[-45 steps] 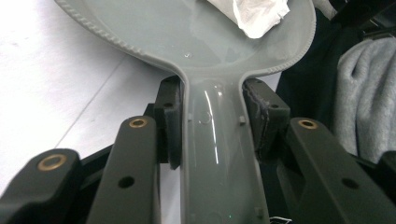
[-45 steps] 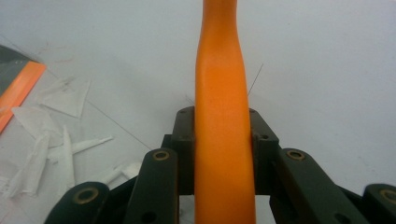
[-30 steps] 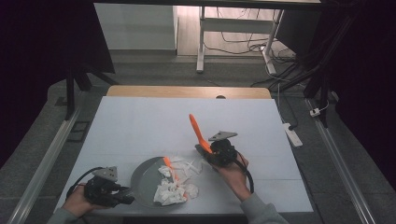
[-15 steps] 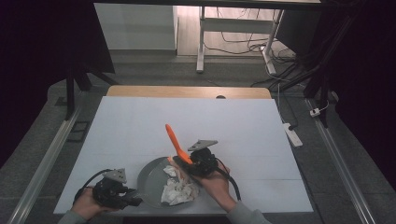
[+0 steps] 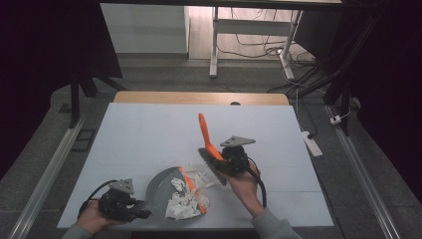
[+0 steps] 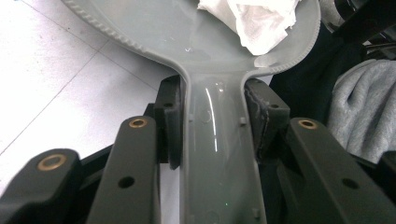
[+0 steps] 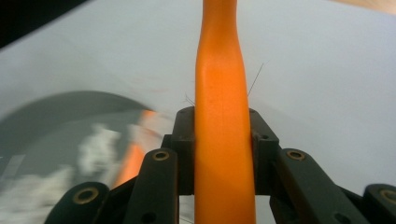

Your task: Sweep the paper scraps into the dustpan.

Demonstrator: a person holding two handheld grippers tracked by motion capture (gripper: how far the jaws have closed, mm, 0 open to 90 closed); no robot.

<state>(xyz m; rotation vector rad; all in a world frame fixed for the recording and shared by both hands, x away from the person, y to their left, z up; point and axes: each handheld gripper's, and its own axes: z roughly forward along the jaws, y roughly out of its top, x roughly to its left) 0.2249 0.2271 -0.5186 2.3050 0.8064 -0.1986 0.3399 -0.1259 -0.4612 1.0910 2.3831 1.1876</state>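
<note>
Table (image 5: 149, 134) — white top, bearing all the work; most of it lies bare ahead of both grippers.

Dustpan (image 5: 158, 191): grey, flat on the table just right of the left gripper (image 5: 130, 209). Its handle (image 6: 217, 154) runs back between that gripper's jaws, which are closed hard on it from both sides. Judged purpose: to pin the pan so it does not slide when swept against.

Brush (image 5: 208, 145): orange handle (image 7: 223, 140) clamped in the closed jaws of the right gripper (image 5: 226, 162), rising up and away from it; dark bristles hang below the gripper, at the pan's right edge. Held by the handle so the bristle head is free to sweep toward the pan.

Paper scraps (image 5: 183, 201): crumpled white pieces, most lying inside the pan, a few (image 5: 201, 175) at its rim just left of the right gripper. An orange strip lies among them — what it is cannot be told.

Judgement: sweeping is well along; the rim pieces remain.
</note>
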